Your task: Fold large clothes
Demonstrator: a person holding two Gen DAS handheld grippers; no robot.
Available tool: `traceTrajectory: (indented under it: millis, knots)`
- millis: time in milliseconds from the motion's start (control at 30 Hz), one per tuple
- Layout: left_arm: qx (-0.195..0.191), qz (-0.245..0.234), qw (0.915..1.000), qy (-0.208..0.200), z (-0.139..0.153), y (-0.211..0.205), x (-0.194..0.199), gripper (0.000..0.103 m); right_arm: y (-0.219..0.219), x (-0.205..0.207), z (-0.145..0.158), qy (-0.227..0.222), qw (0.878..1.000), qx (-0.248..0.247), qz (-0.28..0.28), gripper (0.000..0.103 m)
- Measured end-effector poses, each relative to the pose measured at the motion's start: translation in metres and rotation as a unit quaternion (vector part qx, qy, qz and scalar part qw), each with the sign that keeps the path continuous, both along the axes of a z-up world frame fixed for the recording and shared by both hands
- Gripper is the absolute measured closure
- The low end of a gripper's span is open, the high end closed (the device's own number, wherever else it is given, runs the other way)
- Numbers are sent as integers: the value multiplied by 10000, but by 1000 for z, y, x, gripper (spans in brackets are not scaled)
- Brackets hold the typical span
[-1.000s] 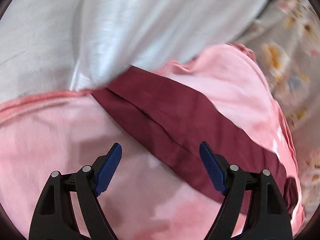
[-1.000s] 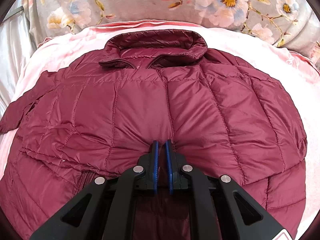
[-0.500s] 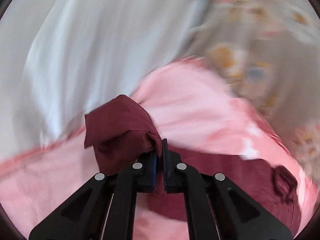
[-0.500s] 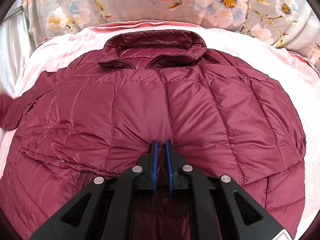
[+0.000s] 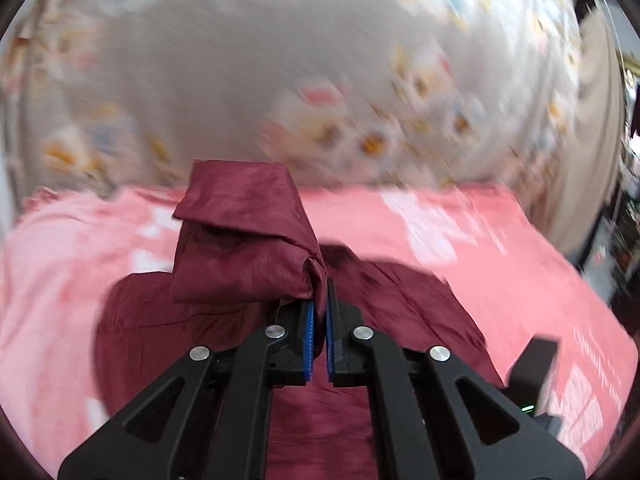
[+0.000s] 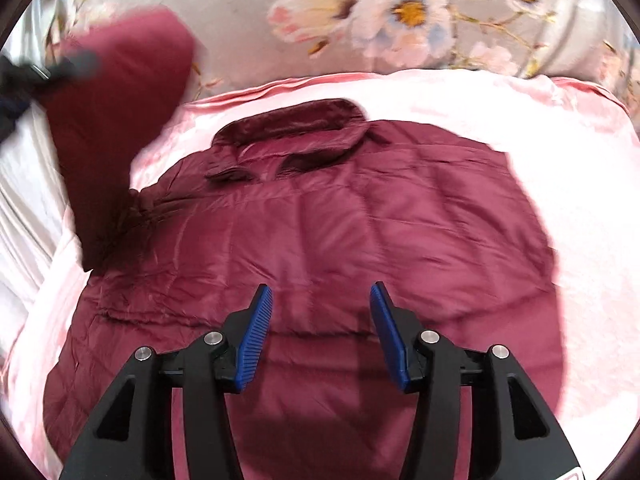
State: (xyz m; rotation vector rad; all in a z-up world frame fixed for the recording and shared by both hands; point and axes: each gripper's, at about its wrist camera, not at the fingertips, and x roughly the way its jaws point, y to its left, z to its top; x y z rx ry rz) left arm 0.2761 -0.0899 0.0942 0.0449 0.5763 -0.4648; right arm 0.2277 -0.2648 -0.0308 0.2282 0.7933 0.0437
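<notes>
Both wrist cameras look close down over the maroon puffer jacket (image 6: 320, 240) on the pink bed (image 5: 500, 248), facing the far floral bedding (image 6: 400, 12); both views share all three.

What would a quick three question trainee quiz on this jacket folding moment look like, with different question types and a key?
1. True or false: the right gripper is clamped on the jacket.
2. The left gripper holds: A collar, B sleeve, C pink blanket.
3. Fill in: the collar points toward the ____ bedding.

Key: 1 false, its fingers stand apart; 2 B; 3 floral.
</notes>
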Motion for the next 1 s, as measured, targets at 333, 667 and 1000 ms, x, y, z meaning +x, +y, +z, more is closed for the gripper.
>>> traceTrajectory:
  millis: [333, 667, 1000]
  knots:
    - [221, -232, 9886, 1471, -130, -58, 10, 96, -52, -41, -11, 148, 9988, 173, -439, 52]
    - [-932, 109, 9875, 1269, -95, 53, -23, 21, -37, -36, 4, -118, 9994, 191, -248, 43]
    - [-2173, 2100, 9303, 2077, -127, 252, 15, 24, -60, 5, -5, 53, 9946, 666, -795, 41]
